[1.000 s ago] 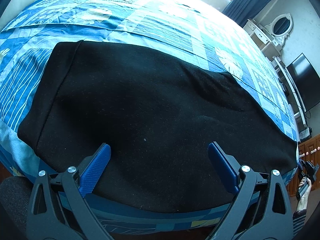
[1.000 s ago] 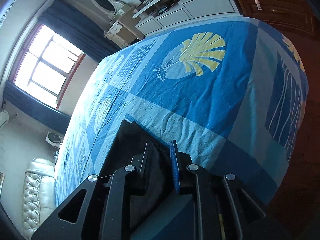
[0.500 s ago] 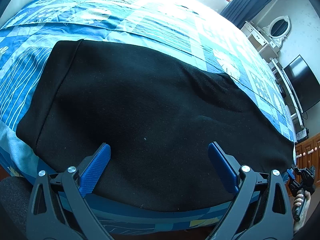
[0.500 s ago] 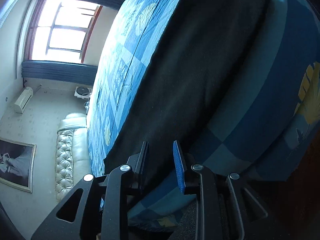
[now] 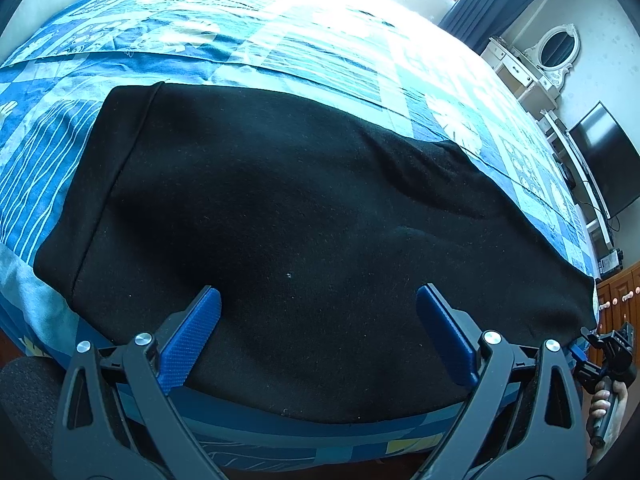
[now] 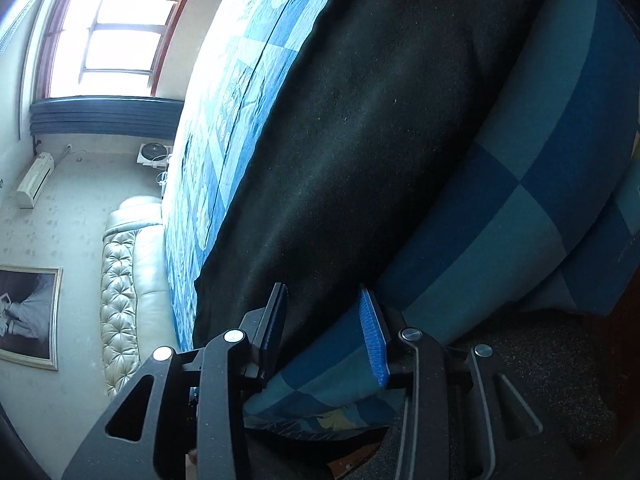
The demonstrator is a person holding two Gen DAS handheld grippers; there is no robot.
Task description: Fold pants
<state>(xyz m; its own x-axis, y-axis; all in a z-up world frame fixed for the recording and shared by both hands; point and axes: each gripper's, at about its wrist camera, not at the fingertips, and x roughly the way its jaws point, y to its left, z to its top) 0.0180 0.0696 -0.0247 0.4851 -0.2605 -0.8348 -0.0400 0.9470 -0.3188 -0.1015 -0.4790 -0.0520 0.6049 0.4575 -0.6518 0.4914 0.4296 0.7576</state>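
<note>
**Get both tongs onto the near edge before you lift**

Nearest you, your left tongs [image 5: 318,320] stand wide and hold nothing, hanging over the near edge of the black pants [image 5: 288,208], which lie spread flat across the blue patchwork bedspread [image 5: 280,52], close to the bed's front edge. Bring these tongs down onto the hem line and take both layers, not just the top one, or the fold will drag crooked.

Your right tongs [image 6: 326,320] are only partly parted; their jaws have just been opening, and the pants' end edge and a strip of bedspread sit between them without the pads pressing on either. Before you close, I would shift slightly so that only black cloth lies in the gap; catching the bedspread too would likely pull the cover up with the garment. In the left wrist view the same tongs show at the far right, by the pants' corner [image 5: 584,312].

Further off, the cloth shows a soft ridge [image 5: 420,168] towards its far side. Smooth it as you carry the edge across, keeping both hands level, so the fold probably lands square.
</note>
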